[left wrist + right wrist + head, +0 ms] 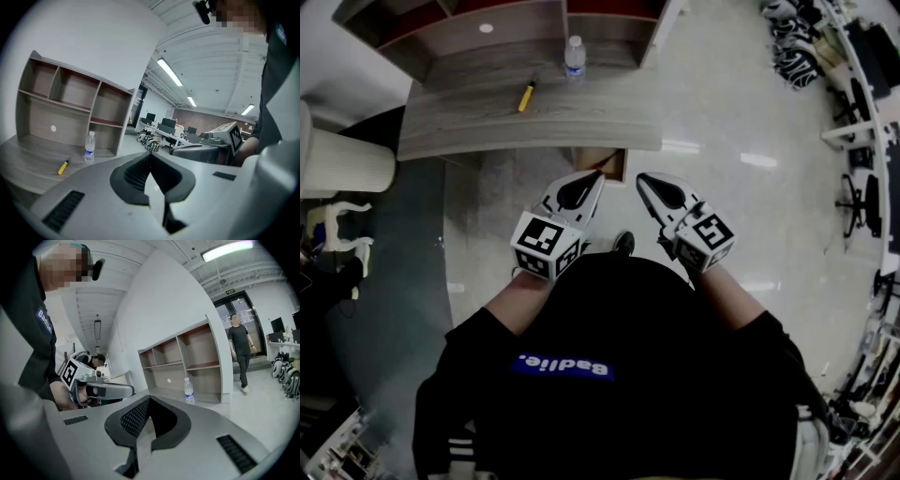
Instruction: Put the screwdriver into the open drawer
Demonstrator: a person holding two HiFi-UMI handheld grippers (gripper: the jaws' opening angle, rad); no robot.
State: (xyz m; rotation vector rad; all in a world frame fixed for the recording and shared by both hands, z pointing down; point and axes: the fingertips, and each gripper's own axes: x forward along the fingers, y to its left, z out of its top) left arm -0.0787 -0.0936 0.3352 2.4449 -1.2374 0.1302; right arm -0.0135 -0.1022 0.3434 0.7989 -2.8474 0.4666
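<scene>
We stand in a big office with a shiny pale floor, in front of a grey wooden desk point(469, 122) with brown open shelves point(455, 42) at its back. The small yellow screwdriver point(526, 96) lies on the desk, well away from us. The left gripper point(598, 175) and the right gripper point(641, 178) are both squeezed closed, with nothing in them. A clear plastic water bottle point(574, 56) stands near the screwdriver, and we think a careless reach could knock it over. A nudge might roll the screwdriver away. The little brown open drawer point(605, 165) peeks out under the desk edge, so a drop could miss it.
</scene>
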